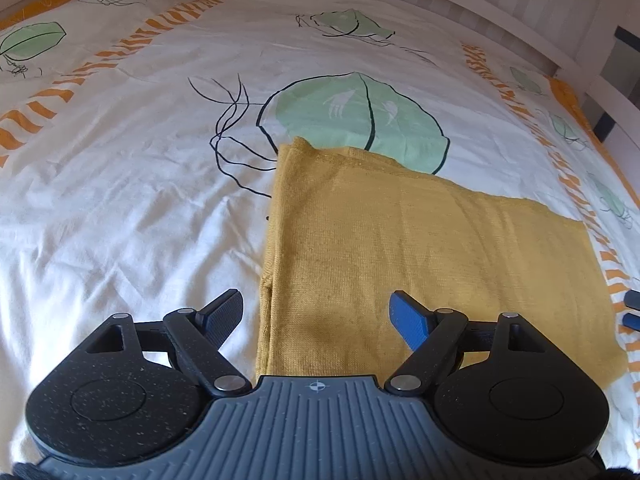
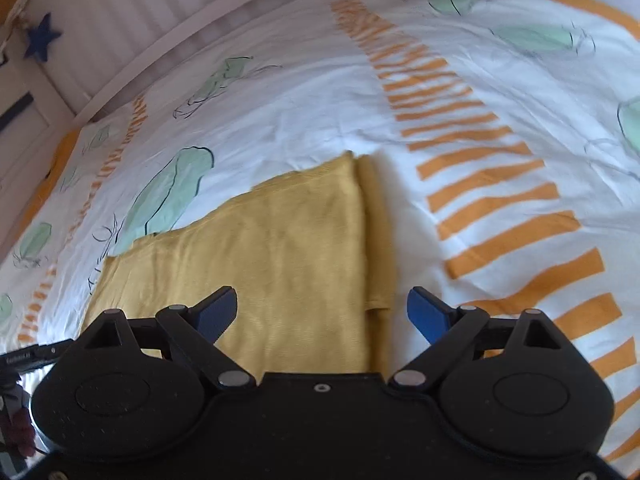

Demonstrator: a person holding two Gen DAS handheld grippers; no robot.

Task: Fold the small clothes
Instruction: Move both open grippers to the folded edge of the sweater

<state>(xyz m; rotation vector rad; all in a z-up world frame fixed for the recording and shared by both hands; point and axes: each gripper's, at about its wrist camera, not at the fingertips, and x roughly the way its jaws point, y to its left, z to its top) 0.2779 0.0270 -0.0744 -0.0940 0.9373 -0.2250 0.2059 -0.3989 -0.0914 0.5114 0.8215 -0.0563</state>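
A mustard-yellow knit garment (image 1: 420,248) lies folded flat on the bed, shown in the right wrist view (image 2: 280,248) too. My left gripper (image 1: 318,312) is open and empty, hovering above the garment's near left corner; its left finger is over the sheet, its right finger over the cloth. My right gripper (image 2: 322,308) is open and empty above the garment's near right edge, where a folded layer (image 2: 376,232) shows. The tips of the right gripper's fingers (image 1: 632,308) peek in at the right border of the left wrist view.
The bed is covered by a white sheet (image 1: 120,200) printed with green leaves and orange stripes (image 2: 500,200). A white slatted bed rail (image 1: 520,8) runs along the far side. A blue star (image 2: 40,36) hangs at the far left of the right wrist view.
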